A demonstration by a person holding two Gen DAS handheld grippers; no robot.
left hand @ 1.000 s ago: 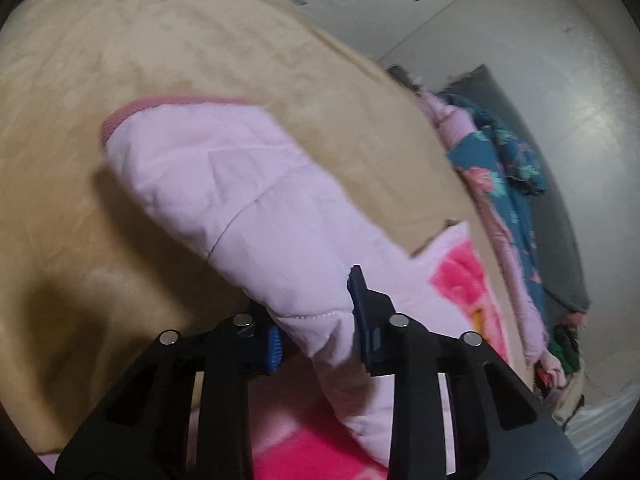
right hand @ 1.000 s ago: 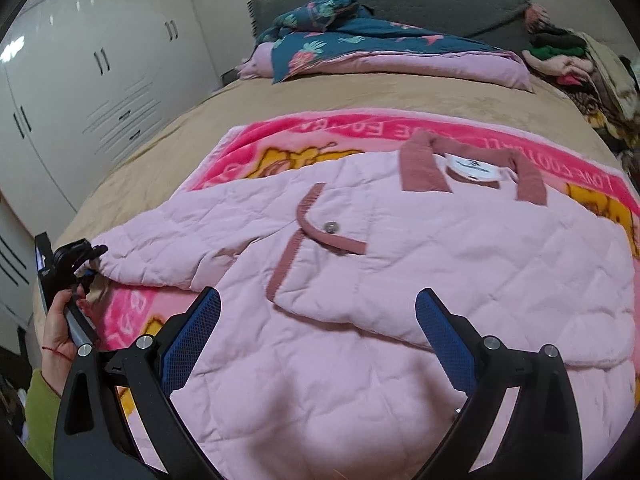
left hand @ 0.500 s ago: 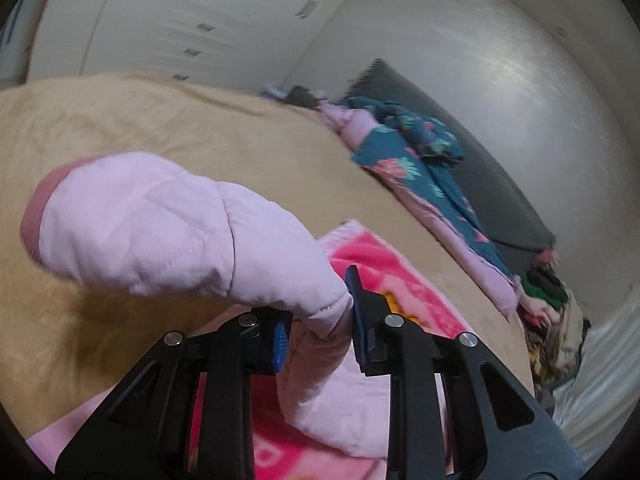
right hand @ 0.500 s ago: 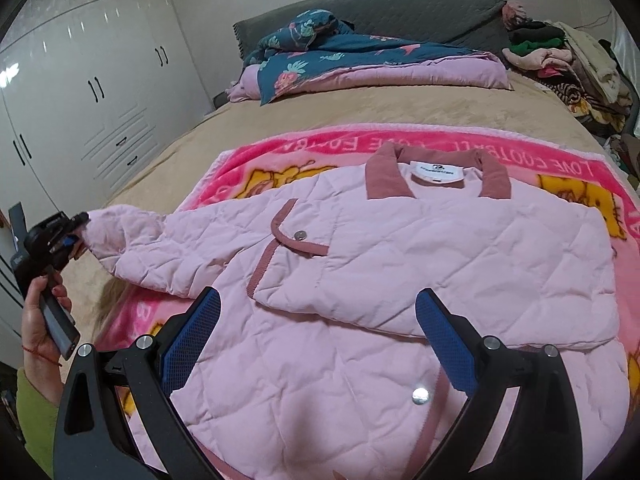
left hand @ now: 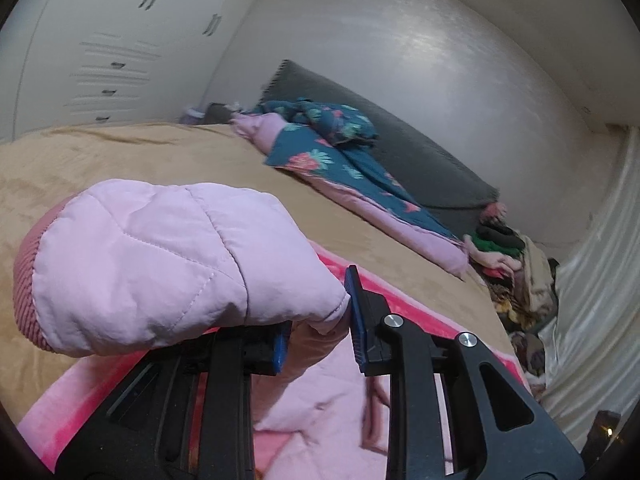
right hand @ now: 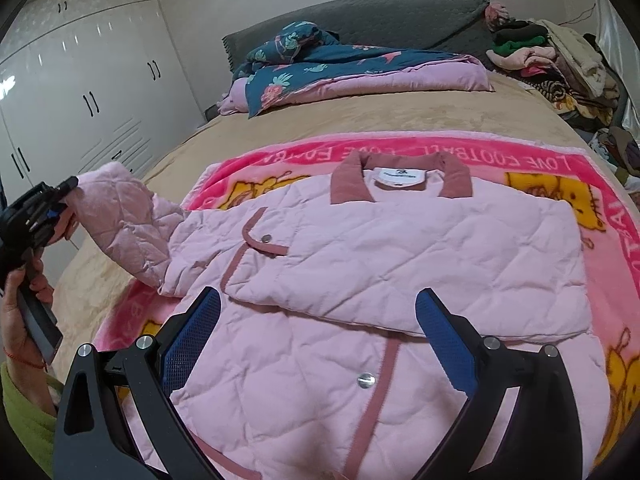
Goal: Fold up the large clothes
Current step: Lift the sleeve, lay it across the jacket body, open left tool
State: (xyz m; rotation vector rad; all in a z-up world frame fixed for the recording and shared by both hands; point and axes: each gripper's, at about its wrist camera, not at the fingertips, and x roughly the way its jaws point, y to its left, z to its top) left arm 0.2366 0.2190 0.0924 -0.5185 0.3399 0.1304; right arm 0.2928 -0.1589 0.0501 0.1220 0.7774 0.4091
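Note:
A pink quilted jacket [right hand: 360, 280] with a dusty-rose collar lies face up on a pink cartoon blanket [right hand: 520, 160] on the bed. Its right sleeve is folded across the chest. My left gripper [left hand: 318, 332] is shut on the jacket's left sleeve [left hand: 160, 264] near the cuff and holds it raised above the bed; the sleeve end droops over the left finger. In the right wrist view the left gripper [right hand: 56, 208] is at the far left with the lifted sleeve [right hand: 120, 220]. My right gripper [right hand: 316, 340] is open and empty, hovering over the jacket's lower front.
A tan bedspread [right hand: 360, 116] covers the bed. A teal floral quilt [right hand: 340, 68] lies at the grey headboard [right hand: 380, 16]. A heap of clothes [right hand: 560, 64] sits at the far right. White wardrobes [right hand: 80, 100] stand to the left.
My left gripper has lifted the sleeve higher off the bed and swung it toward the jacket body. The right gripper has stayed open, with its view pulled back slightly.

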